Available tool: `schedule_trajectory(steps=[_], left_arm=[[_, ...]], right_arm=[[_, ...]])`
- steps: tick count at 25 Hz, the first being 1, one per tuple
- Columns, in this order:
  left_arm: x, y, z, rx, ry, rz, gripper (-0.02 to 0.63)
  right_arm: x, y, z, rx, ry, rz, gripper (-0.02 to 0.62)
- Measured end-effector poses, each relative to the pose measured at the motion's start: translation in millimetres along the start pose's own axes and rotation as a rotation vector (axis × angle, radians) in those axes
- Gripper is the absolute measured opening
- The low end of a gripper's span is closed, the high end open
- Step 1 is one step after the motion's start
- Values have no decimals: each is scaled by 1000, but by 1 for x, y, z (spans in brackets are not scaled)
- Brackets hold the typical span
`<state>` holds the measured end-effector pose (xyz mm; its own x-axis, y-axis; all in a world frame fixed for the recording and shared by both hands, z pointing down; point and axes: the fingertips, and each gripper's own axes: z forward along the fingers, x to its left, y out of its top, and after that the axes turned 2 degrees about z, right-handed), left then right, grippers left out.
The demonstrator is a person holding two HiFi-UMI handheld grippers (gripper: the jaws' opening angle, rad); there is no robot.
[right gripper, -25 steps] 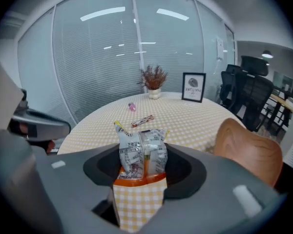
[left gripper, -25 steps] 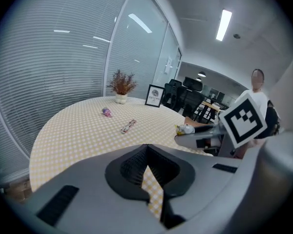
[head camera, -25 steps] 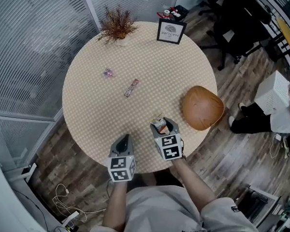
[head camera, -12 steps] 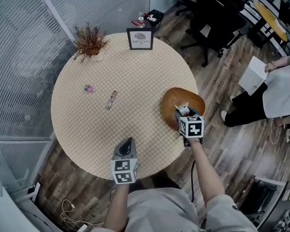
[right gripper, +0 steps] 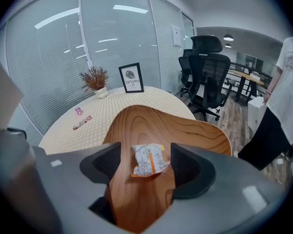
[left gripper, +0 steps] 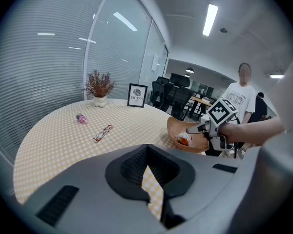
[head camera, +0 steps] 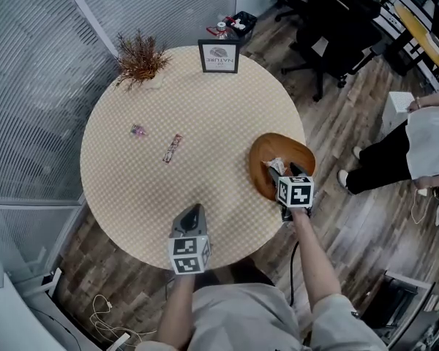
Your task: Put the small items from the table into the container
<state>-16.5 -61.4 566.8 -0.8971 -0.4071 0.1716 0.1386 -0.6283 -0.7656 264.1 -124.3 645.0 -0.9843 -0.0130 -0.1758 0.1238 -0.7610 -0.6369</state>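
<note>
A wooden bowl sits at the round table's right edge. My right gripper hangs over it with its jaws opening. A crumpled white and orange snack packet lies on the bowl's wood between the pads, with a gap on each side. My left gripper is shut and empty near the table's front edge. A thin wrapped snack bar and a small pink candy lie on the table's left half. The left gripper view shows the bar, the candy and the packet.
A small dried plant in a pot and a standing picture frame are at the table's far edge. A glass wall is on the left. Black office chairs and a standing person are off to the right.
My right gripper carried the packet from the table's front to the right, over the bowl. Its jaws have widened and the packet now lies in the bowl. The left gripper stays shut.
</note>
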Motion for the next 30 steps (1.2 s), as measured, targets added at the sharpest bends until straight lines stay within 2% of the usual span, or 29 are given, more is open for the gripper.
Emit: schedule_trajectory(steps=[4,5,9,12,15,19,22,26,30], left_arm=[[-3,3,1,-15,8,-10,5],[-4,4,2,-21,12,-16,5],[0,5,6,-44,20,-40,5],[6,6,6,-56,31,-49,5],[10,7,3,-65,43,-64,5],[19,6,-7,-88,45,-117,5],[32,2,-17,-89,76,-109,5],[58,-4,-33,-90,116,-130,5],[88,-6,-38,-93,103,-162,5]], right_arm=[[-1,9,-13,-41,-11,-17,285],[1,13,-20,-62,-9,-19,263],[28,28,-48,-145,10,-53,80],[63,30,-54,-170,60,-91,10],[102,25,-59,-184,154,-118,2],[155,4,-61,-155,257,-160,2],[192,-12,-59,-123,320,-182,2],[231,-21,-53,-89,368,-191,2],[265,-16,-45,-81,389,-192,2]])
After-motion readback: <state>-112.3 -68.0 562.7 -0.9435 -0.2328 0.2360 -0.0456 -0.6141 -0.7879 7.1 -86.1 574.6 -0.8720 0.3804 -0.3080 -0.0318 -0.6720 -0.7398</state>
